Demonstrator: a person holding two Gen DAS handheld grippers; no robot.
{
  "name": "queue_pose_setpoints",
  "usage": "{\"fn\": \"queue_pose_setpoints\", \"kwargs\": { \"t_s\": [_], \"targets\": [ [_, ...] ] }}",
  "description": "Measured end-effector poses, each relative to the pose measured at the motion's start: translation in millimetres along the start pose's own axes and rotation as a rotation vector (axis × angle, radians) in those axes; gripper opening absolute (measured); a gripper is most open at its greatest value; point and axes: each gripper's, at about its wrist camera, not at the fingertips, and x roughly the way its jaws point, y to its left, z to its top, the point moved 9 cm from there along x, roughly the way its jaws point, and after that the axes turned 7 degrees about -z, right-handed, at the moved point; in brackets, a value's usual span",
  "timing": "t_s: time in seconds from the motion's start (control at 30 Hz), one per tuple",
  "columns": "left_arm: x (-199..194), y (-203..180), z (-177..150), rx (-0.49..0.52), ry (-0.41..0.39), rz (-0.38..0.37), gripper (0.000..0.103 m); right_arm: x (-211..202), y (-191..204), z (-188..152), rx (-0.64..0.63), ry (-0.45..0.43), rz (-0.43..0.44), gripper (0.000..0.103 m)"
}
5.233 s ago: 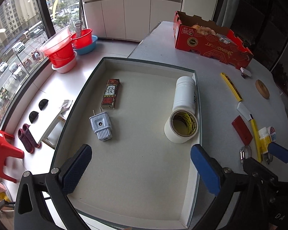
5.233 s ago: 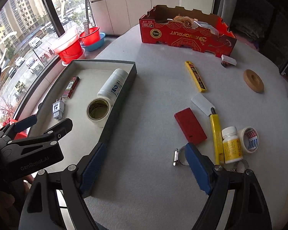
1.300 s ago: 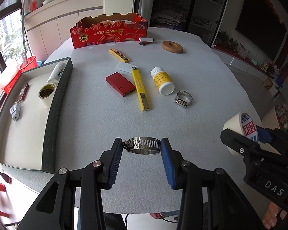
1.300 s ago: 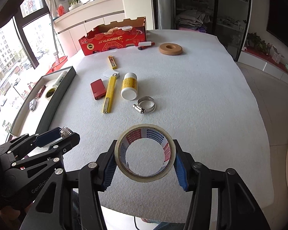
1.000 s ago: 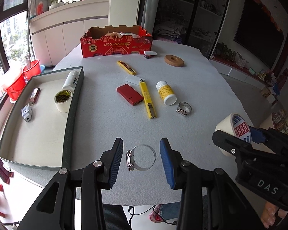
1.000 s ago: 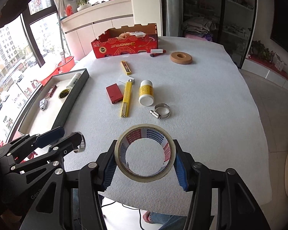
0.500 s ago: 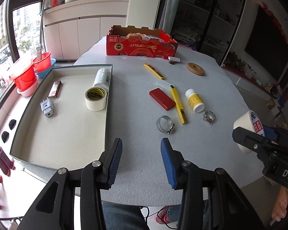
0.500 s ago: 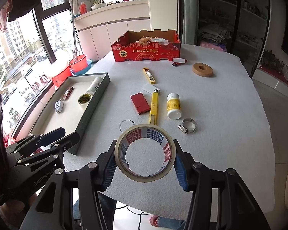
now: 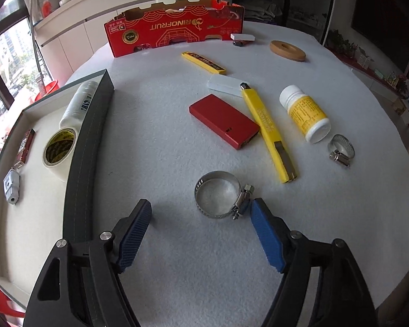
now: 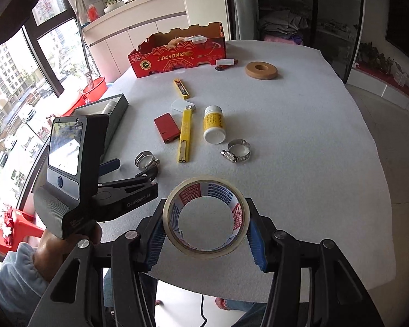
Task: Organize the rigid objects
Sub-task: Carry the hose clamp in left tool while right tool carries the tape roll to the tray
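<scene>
Now the left gripper (image 9: 200,212), jaws just widened, straddles the dropped steel hose clamp (image 9: 220,194) near the table's (image 9: 155,125) front edge for a regrasp; the right gripper (image 10: 205,233) clasps the white tape roll (image 10: 205,215)

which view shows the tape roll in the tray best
The left wrist view: the tape roll stands unobstructed inside the tray, beside the white bottle. In the right wrist view, the left tool's body hides it; only the tray's far corner shows.
</scene>
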Motion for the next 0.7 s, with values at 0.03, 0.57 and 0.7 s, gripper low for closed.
{"fn": "queue_pose_setpoints", "kwargs": {
  "t_s": [0.03,0.57,0.7],
  "targets": [
    [2.0,0.0,2.2,-0.001,-0.002,0.003,0.080,1.9,-1.3,0.5,0.003,0.004,0.000,0.054],
    [-55.0,23.5,-0.8,-0.136,-0.024,-0.092,0.043,4.5,36.1,23.5,-0.055,-0.013,0.036,0.054],
    [-99.0,40.5,3.3,-0.190,-0.105,-0.091,0.043,-1.1,66.2,39.4,-0.102,-0.036,0.069,0.054]
  ]
}}
